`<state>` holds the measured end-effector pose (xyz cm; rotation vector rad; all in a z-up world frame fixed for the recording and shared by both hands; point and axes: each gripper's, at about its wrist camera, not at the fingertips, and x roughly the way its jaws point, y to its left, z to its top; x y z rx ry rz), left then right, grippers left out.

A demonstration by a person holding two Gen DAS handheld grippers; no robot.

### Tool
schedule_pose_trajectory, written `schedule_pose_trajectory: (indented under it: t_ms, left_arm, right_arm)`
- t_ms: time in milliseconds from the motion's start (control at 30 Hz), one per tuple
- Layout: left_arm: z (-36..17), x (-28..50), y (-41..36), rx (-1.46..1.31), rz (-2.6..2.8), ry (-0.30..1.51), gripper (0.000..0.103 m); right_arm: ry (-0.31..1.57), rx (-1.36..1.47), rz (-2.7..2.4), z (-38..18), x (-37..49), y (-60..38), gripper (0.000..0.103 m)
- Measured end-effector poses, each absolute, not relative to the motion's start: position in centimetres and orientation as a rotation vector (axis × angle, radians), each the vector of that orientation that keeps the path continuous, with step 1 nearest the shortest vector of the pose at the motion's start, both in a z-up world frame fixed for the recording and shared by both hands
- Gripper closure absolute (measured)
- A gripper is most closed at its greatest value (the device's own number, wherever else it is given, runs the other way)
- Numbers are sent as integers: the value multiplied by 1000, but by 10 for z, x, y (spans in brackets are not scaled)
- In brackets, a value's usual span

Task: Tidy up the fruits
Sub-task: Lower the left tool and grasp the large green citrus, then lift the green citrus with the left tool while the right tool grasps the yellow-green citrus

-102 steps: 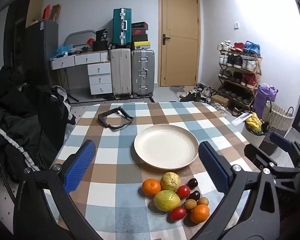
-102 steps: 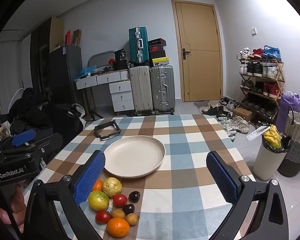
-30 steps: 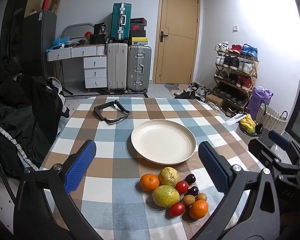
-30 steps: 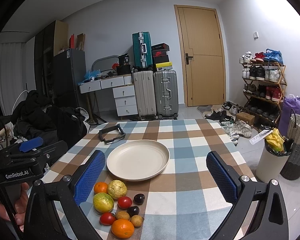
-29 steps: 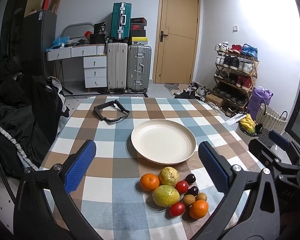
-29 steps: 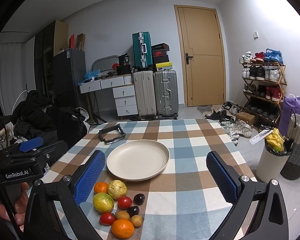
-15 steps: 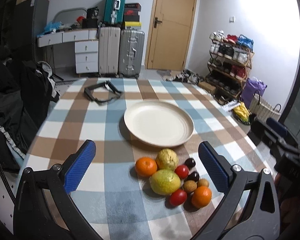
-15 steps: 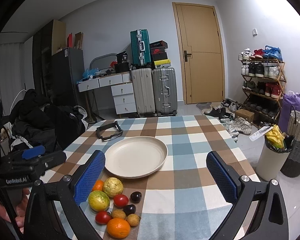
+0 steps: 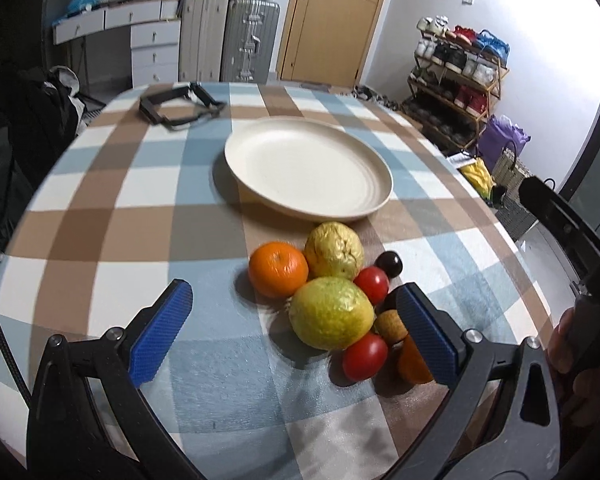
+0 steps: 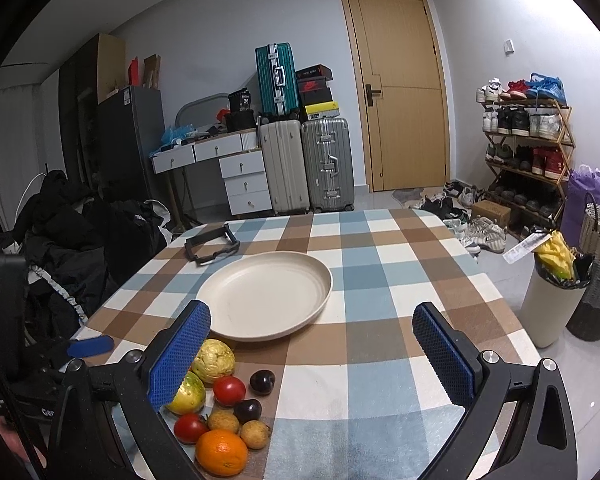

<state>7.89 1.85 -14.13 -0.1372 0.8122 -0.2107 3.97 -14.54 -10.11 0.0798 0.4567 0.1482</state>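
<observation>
the left claw (image 9: 294, 328) stood wide open and held nothing, its blue pads low over the near part of the worktop (image 9: 100, 216). the green-yellow guava (image 9: 331, 313) lay between the pads, nearer the right one, with an orange (image 9: 278, 269) and a yellower guava (image 9: 333, 251) just beyond it. a red tomato (image 9: 371, 285) and a dark plum (image 9: 389, 263) sat to the right of these; a second tomato (image 9: 365, 356), a small brown fruit (image 9: 390, 324) and what looked like another orange (image 9: 414, 364), partly hidden by the right pad, lay close to that pad. the fruits touched or nearly touched in one cluster. beyond them the cream plate (image 9: 308, 172) sat empty, its near rim just beside the yellower guava. a black strap-like frame (image 9: 178, 109) lay near the far left edge.

the right claw (image 10: 312, 354) was also wide open and empty, hovering over bare checked cloth to the right of the cluster; its left pad overlapped the green-yellow guava in view. open worktop ran to the right edge, past which a white bin (image 10: 550, 312) stood on the floor.
</observation>
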Motion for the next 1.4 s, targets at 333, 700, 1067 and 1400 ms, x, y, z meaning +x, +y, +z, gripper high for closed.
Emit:
schedule_pose_trajectory:
  t_ms: [333,700,1067,1400]
  left_arm:
    - [-159,90,16,-195,-253,871,8]
    - [-174,98,7,-297,-367,953,52]
    - [-173,90,9,-305,-382,942,52]
    - [-157,71,29,-312,-406,882,52]
  right_arm:
    - [488,90,160,-115,51,-149,0]
    - [497,97,190,-121,53,-149,0]
    - [509,102,192,-124,50,-148,0]
    - [562,77,243,-123,57,-135,0]
